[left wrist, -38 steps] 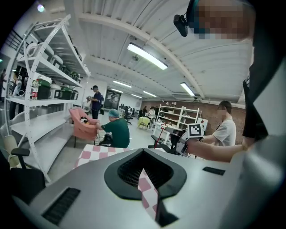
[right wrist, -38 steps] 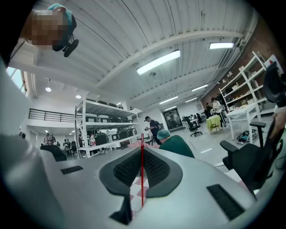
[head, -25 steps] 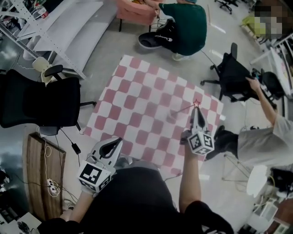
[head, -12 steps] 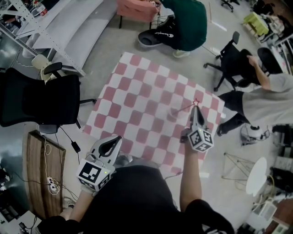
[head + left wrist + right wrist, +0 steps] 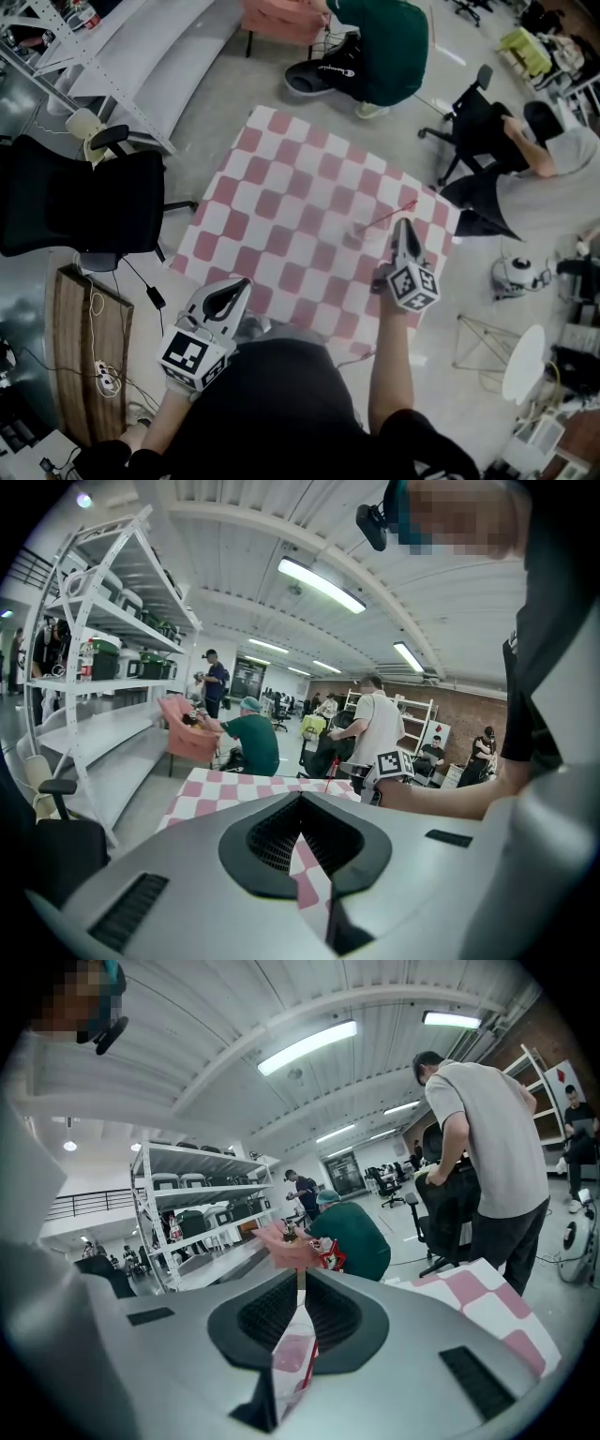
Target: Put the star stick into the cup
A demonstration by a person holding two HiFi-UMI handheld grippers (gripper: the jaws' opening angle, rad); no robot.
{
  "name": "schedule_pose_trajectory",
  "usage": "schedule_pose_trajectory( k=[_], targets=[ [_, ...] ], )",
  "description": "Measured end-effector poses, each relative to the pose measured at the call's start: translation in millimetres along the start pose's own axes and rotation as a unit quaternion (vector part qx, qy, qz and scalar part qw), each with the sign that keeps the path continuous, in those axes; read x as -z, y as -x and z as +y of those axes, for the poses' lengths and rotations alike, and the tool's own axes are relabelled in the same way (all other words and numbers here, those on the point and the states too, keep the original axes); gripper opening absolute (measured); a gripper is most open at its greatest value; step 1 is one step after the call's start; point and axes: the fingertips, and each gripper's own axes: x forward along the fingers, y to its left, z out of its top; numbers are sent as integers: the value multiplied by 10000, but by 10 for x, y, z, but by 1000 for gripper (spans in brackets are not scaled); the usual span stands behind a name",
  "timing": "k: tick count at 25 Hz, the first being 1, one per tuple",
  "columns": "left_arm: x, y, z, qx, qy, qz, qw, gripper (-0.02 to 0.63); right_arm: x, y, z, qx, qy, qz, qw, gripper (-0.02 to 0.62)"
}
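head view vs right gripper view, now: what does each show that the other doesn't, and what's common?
Head view only: the left hand-held gripper, the black chair and the full outline of the cloth.

Right gripper view only: the ceiling lights, and the narrow slit between the right hand-held gripper jaws, which grip nothing.

Both: the cup, the star stick leaning in it, and the person in green.
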Motion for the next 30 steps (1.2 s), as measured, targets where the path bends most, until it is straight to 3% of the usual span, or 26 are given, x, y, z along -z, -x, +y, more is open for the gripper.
schedule_pose_trajectory(
  k=[13,24,30],
  targets=[
    [-5,4,-20,55,-58,-41,10000,41,-50,102,165,-160,70,-29,9998,23],
    [-58,75,-25,332,-69,-272,9991,41,-260,639,773,-550,371,-28,9978,23],
    [-164,82,-47,601,72,-481,9970,41,-376,1034,1185,-791,780,108,9938,21]
  ],
)
